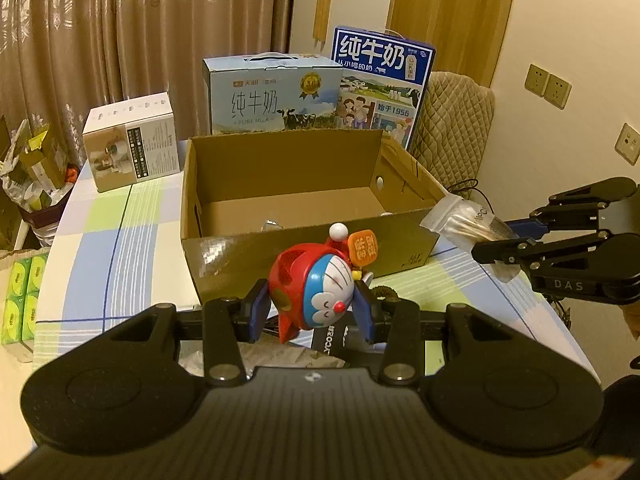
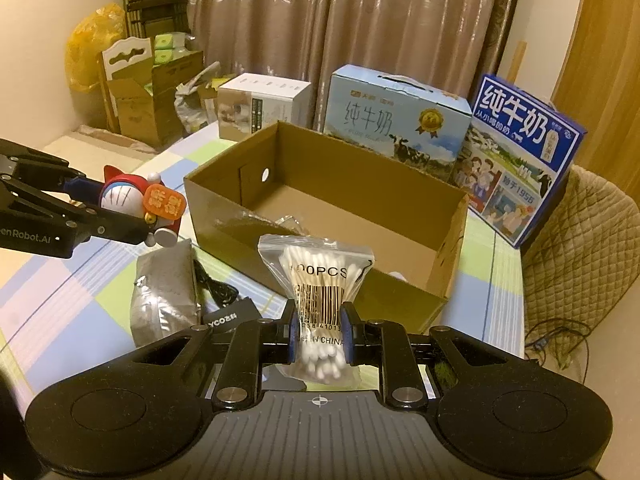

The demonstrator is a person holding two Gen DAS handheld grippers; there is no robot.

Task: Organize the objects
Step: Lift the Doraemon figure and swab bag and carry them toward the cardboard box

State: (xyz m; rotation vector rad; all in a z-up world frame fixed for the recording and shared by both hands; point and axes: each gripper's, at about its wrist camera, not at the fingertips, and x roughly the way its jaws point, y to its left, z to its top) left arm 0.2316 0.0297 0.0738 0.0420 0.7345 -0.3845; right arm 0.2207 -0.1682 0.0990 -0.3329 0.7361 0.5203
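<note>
My left gripper (image 1: pixel 314 312) is shut on a red and blue Doraemon toy (image 1: pixel 316 288), held above the table just in front of the open cardboard box (image 1: pixel 304 252). The toy also shows at the left of the right wrist view (image 2: pixel 136 204). My right gripper (image 2: pixel 320 334) is shut on a clear bag of cotton swabs (image 2: pixel 318 276), held near the box's (image 2: pixel 400 292) front right corner. In the left wrist view the bag (image 1: pixel 460 222) sits at the right by that corner. Small items lie inside the box, mostly hidden.
A silver foil pouch (image 2: pixel 164 292), a black cable and a black packet (image 2: pixel 228 316) lie on the checked tablecloth (image 2: pixel 80 320) in front of the box. Two milk cartons (image 1: pixel 272 96) (image 1: pixel 380 80) and a white box (image 1: pixel 132 144) stand behind it. A padded chair (image 2: pixel 580 260) is at the right.
</note>
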